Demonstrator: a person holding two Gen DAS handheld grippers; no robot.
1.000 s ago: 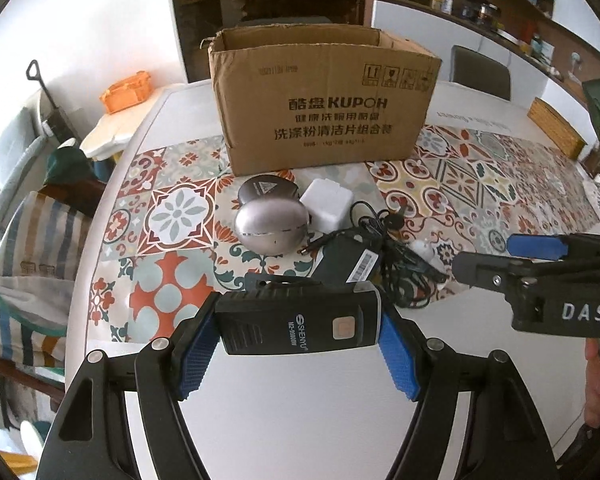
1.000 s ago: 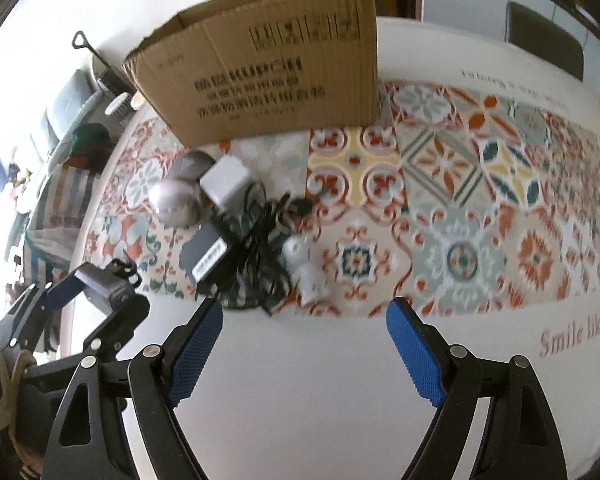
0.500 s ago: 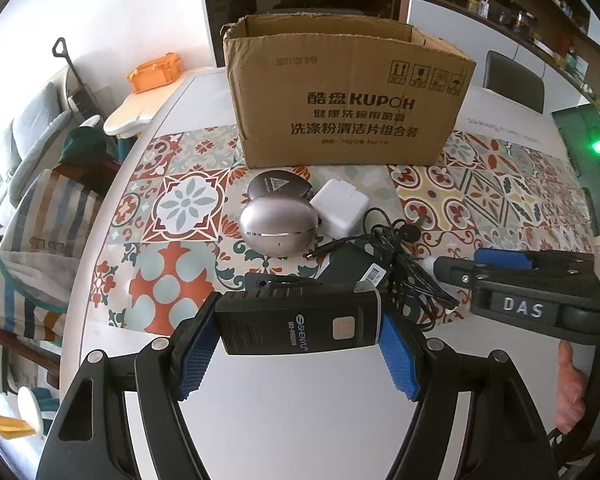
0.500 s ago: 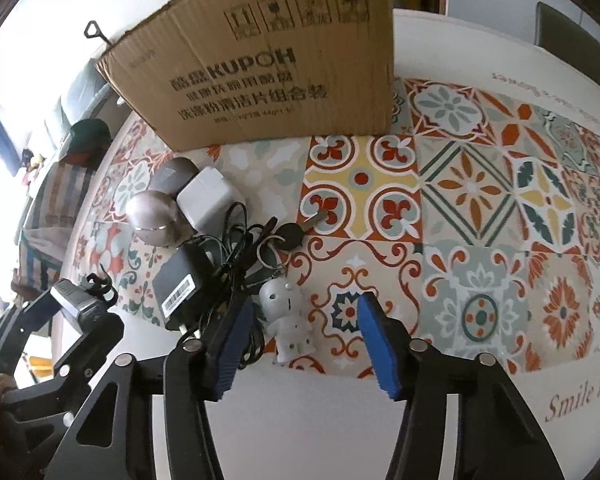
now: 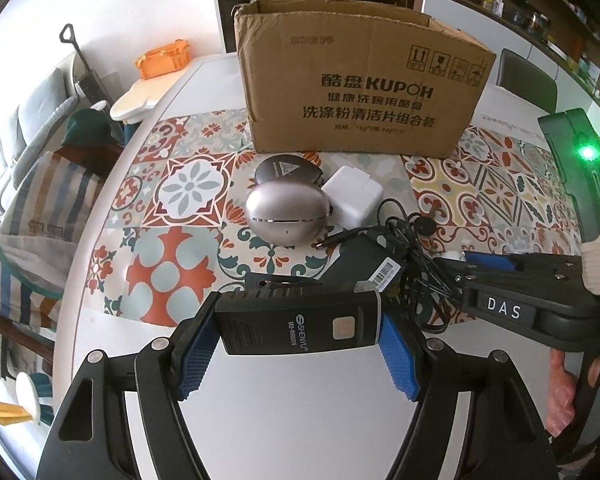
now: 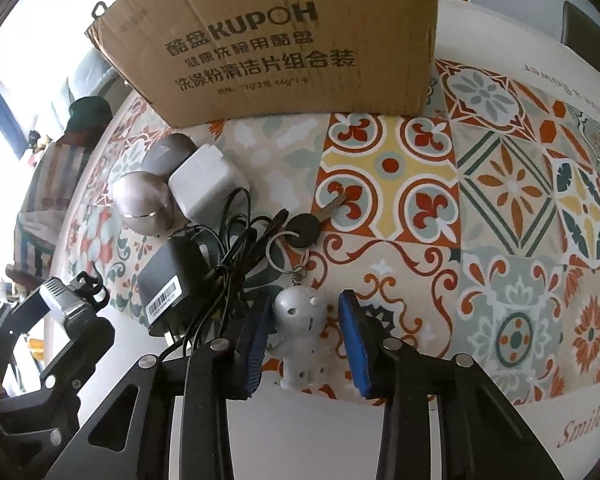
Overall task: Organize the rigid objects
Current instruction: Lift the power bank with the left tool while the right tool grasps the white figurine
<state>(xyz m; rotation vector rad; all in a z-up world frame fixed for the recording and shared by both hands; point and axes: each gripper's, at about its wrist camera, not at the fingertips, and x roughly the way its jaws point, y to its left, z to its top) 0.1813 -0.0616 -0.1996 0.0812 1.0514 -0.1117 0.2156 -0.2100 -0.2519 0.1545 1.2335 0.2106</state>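
Note:
My left gripper (image 5: 296,344) is shut on a black SHENYU device (image 5: 298,326) and holds it above the table's near edge. My right gripper (image 6: 306,344) is open, its blue pads on either side of a white figurine keychain (image 6: 300,340) lying on the patterned cloth; a small gap shows on each side. The keychain's ring joins a black-headed key (image 6: 306,230). The right gripper also shows in the left wrist view (image 5: 484,280). An open KUPOH cardboard box (image 5: 360,88) stands behind the pile.
A silver egg-shaped case (image 5: 286,212), a dark round case (image 5: 286,168), a white charger (image 5: 354,196) and a black power adapter with tangled cable (image 6: 172,292) lie left of the keychain. A chair (image 5: 526,78) stands behind the table.
My right gripper has moved forward and down and narrowed, so its pads now flank the white figurine. My left gripper has kept hold of the black device and shifted slightly.

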